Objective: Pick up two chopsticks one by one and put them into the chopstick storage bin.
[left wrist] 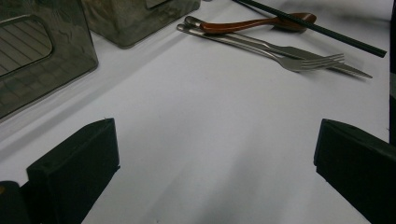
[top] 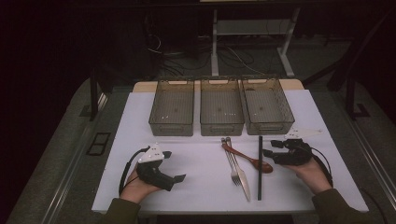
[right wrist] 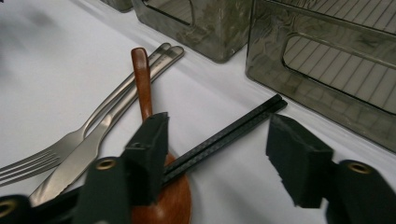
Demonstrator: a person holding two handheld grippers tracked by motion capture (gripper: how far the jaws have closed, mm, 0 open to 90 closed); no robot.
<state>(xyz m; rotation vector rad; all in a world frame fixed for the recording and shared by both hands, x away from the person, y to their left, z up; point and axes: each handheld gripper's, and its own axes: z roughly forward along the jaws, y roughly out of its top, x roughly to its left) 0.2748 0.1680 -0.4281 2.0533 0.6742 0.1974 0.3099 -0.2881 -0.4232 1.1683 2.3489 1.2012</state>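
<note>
Seen from above, the person's left gripper (top: 172,166) rests on the white table covering (top: 201,182) at the near left, its black jaws spread wide with nothing between them; in the left gripper view the two jaw pads frame only bare white surface. The right gripper (top: 270,148) rests at the near right, jaws likewise apart and empty, pointing leftward toward the cutlery.

The cutlery lies between the two grippers, nearer the right one. A pair of thin black chopsticks (top: 259,167) lies lengthwise just beside the right gripper's tips; in the right gripper view the chopsticks (right wrist: 224,135) run between the jaws, which stand clear of them on either side. A reddish-brown wooden spoon (top: 248,159) lies slanted, its bowl near the chopsticks and its handle crossing over the handles of a silver metal fork (top: 231,163) and a silver metal table knife (top: 240,171). Fork and knife lie side by side, touching along their handles, tips toward the person.

Count: one spoon, one fork, one knife, one pair of chopsticks.

Behind the cutlery stand three smoky translucent plastic bins in a row: the left bin (top: 172,108), the middle bin (top: 222,108) and the right bin (top: 267,106). Nothing lies between the right gripper and the chopsticks.
</note>
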